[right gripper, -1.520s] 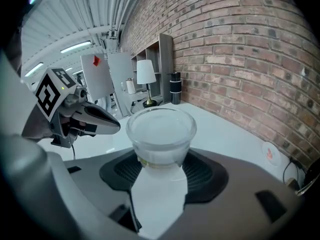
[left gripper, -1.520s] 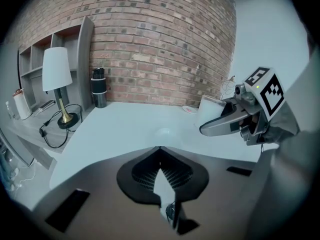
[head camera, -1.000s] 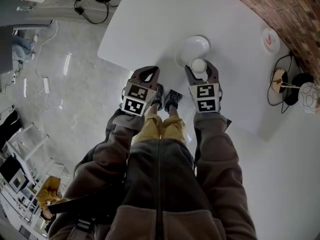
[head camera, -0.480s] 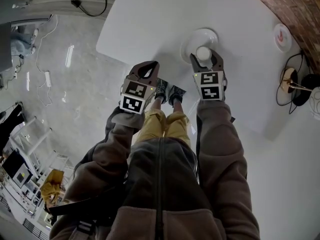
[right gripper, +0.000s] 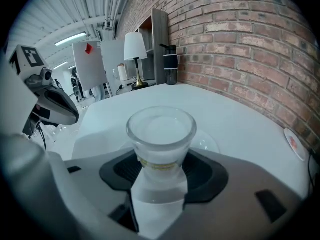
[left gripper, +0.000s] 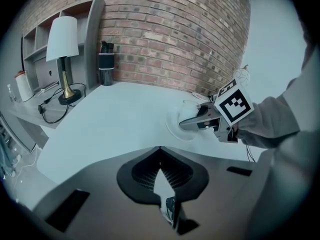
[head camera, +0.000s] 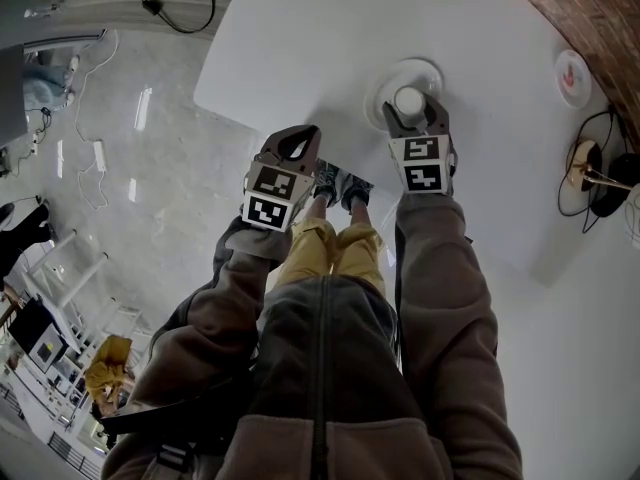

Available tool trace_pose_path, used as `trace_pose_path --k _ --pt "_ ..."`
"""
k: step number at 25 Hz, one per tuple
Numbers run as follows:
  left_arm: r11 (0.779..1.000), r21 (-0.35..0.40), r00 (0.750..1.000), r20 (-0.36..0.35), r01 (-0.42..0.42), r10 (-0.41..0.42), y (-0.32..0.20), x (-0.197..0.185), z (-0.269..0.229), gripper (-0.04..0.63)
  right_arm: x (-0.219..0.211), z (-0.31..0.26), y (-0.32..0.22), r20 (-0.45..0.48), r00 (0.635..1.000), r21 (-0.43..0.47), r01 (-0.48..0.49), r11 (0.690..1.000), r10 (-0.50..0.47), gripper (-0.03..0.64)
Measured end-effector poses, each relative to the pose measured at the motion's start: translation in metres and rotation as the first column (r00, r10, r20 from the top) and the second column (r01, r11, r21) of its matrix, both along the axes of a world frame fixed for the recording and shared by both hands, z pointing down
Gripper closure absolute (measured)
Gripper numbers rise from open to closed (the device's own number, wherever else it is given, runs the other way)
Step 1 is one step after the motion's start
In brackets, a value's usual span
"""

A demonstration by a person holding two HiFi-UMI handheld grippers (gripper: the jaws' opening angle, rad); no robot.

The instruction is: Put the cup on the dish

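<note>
the right gripper [head camera: 412, 110] squeezes the clear glass cup [right gripper: 161, 134], standing straight up, right over the dish [head camera: 384, 76]. the left gripper [head camera: 297, 148] has its jaws together, holds nothing, and is farther away.

Cup [head camera: 408, 99] between R gripper [head camera: 413, 111] jaws, over dish [head camera: 385, 80], near table [head camera: 300, 38] front edge. L gripper [head camera: 297, 140] to its left, at table edge. Lamp [left gripper: 62, 54], bottle [left gripper: 106, 63] behind, by wall [left gripper: 175, 34].
</note>
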State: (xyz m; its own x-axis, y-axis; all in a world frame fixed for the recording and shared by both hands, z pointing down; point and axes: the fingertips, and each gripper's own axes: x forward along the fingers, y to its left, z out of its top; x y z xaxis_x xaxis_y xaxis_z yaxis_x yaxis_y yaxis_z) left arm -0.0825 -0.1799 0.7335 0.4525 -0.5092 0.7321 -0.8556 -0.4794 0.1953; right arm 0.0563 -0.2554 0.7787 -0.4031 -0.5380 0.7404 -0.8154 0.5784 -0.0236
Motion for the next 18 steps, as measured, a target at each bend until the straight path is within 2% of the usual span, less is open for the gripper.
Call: trace_pose_path --k 18 --pt "1.000 -0.010 1.000 0.006 0.001 -0.001 -0.0022 0.0046 0.0036 0.589 -0.0039 0.0092 0.0010 0.002 0.999 -0.010 0.050 0.999 -0.050 0.362"
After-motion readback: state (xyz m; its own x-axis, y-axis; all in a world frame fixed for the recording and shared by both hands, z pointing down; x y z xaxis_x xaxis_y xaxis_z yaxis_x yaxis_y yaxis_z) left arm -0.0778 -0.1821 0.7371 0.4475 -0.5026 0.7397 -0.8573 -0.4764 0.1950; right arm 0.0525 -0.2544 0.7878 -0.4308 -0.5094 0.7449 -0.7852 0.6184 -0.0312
